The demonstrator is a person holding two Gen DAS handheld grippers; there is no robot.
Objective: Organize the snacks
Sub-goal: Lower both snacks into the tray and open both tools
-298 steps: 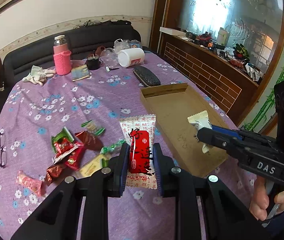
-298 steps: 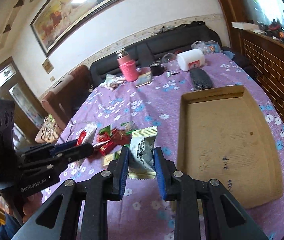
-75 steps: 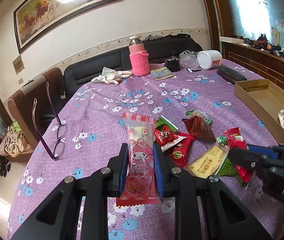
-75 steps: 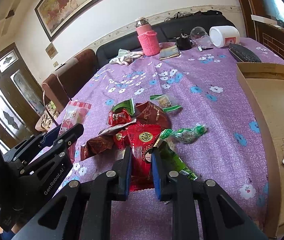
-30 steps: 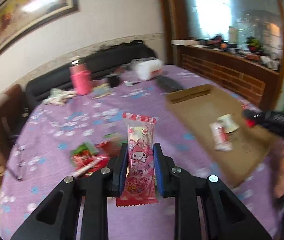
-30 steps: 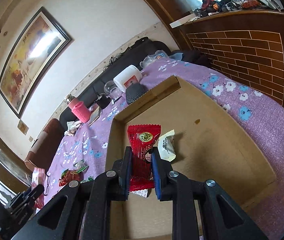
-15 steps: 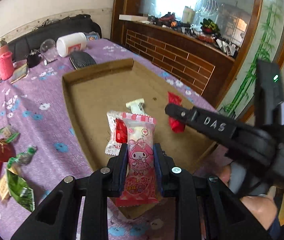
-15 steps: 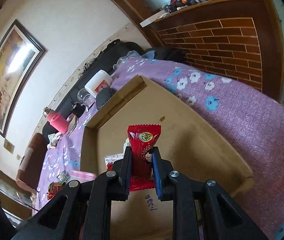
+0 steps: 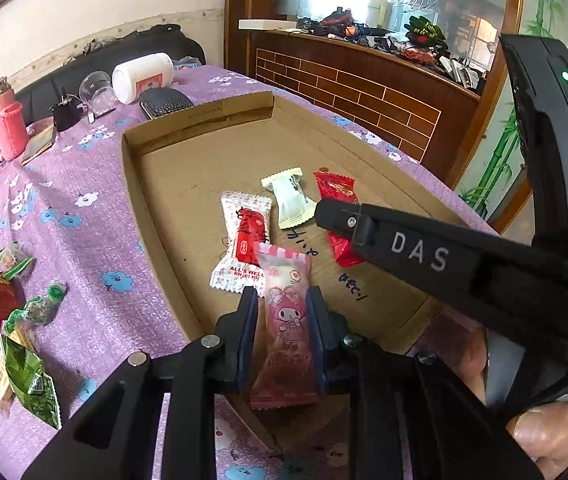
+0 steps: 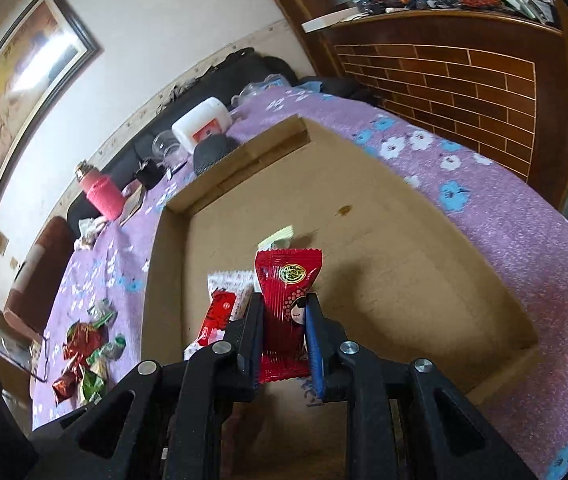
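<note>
The right gripper (image 9: 335, 216) reaches in across the left wrist view, its black body covering the near right part of the cardboard tray (image 9: 200, 120). At the far end of the purple flowered table (image 9: 64, 200) stand a pink bottle (image 9: 6, 128), a white jar (image 9: 144, 76) on its side and a dark case (image 9: 166, 102) just beyond the tray's far wall. A heap of loose snacks (image 9: 8, 320) lies on the cloth left of the tray (reds and greens mostly).

Inside the tray lie a white-and-red packet (image 9: 244, 240) and a cream packet (image 9: 291, 200), close beside each other.

The left gripper (image 9: 282, 332) has its jaws clamped on a pink cartoon packet (image 9: 287, 320), held over the tray's near edge, long axis pointing away along the fingers. The right gripper's jaws are pinched on a red packet (image 10: 285, 312), lengthwise too, poised above the tray floor next to the cream packet.
</note>
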